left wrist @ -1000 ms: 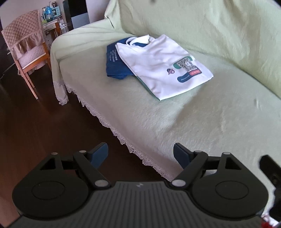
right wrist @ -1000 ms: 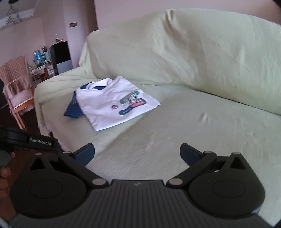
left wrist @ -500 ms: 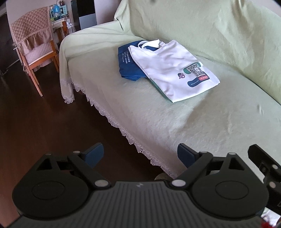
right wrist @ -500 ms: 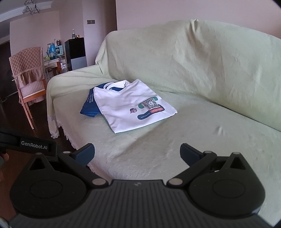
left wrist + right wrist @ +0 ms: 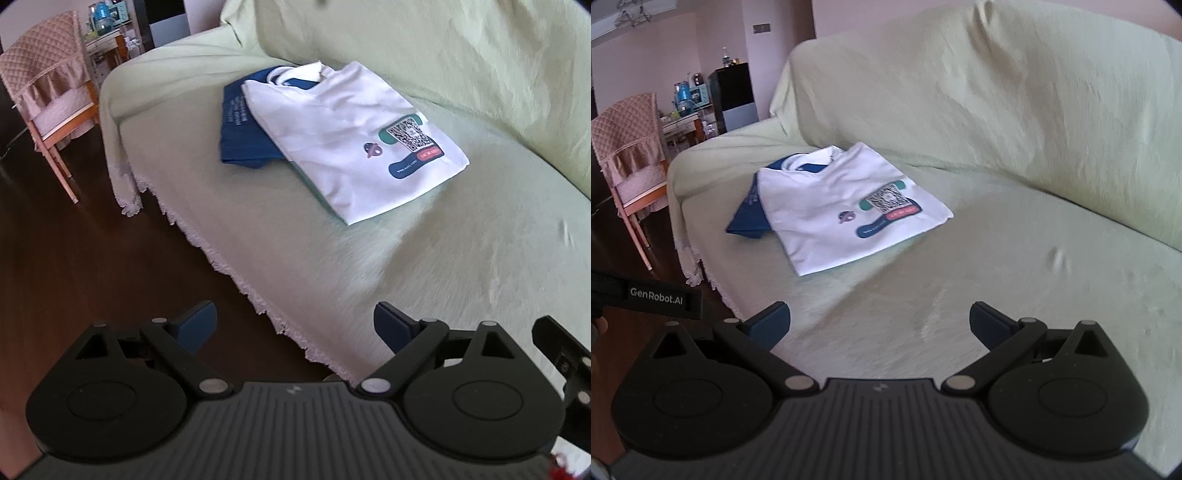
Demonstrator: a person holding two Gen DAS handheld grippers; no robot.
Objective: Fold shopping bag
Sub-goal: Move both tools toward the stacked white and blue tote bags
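White bag (image 5: 343, 136) atop one blue bag (image 5: 243, 136)

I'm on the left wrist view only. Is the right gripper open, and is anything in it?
Observer: The right gripper is open, with nothing between its pads. It is over the sofa cover.
Operator: Where is it relative to my left gripper?
Observer: Your left gripper is just to its left. Its label shows at the left edge of the right wrist view.
Operator: What is the right gripper facing?
Observer: The white bag lies ahead of it and slightly to the left, on top of the blue bag.
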